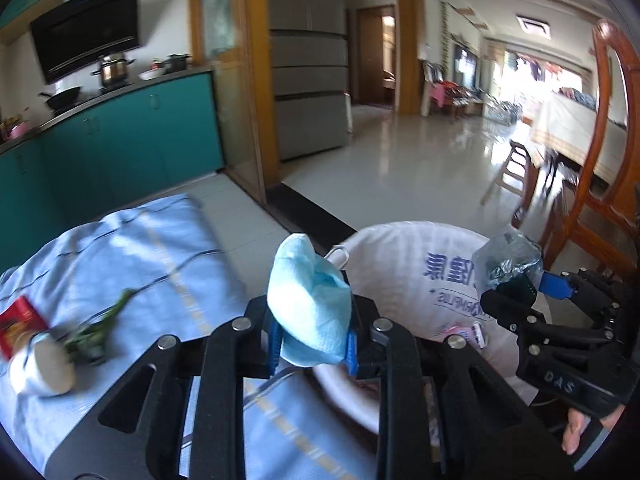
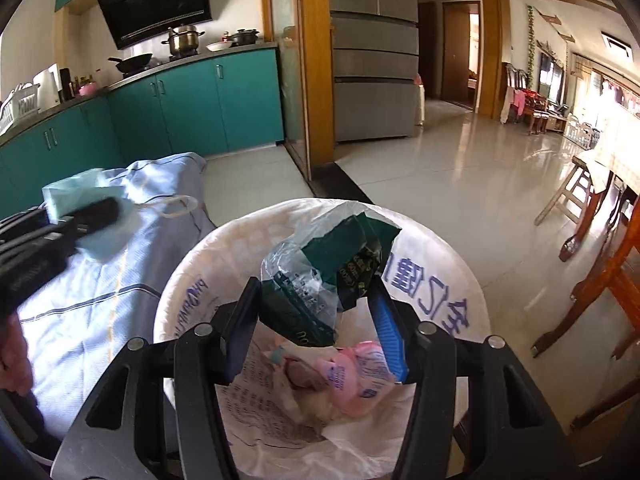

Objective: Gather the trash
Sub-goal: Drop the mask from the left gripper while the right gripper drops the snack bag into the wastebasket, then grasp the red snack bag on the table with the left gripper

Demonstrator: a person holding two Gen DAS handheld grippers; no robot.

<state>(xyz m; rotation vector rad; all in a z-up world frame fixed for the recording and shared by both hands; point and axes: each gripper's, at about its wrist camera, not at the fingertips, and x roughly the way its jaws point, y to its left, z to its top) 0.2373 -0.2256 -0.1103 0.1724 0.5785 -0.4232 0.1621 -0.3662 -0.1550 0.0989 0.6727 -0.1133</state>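
Crumpled blue tissue (image 1: 310,312), plastic wrapper (image 2: 320,280) above bag-lined bin (image 2: 192,272).

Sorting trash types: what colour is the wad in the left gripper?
Light blue face mask, clearest in the left wrist view.

Teal cabinets (image 2: 192,108), steel pot (image 2: 184,39) on counter, grey fridge (image 2: 374,60), wooden chair (image 1: 608,184).

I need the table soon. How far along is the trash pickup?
Partly done. The lined bin already holds a pink packet and paper scraps. In hand: the left gripper is shut on a blue mask, and the right gripper holds a crumpled wrapper over the bin. Left on the cloth: a red packet, green stems and a white cup.
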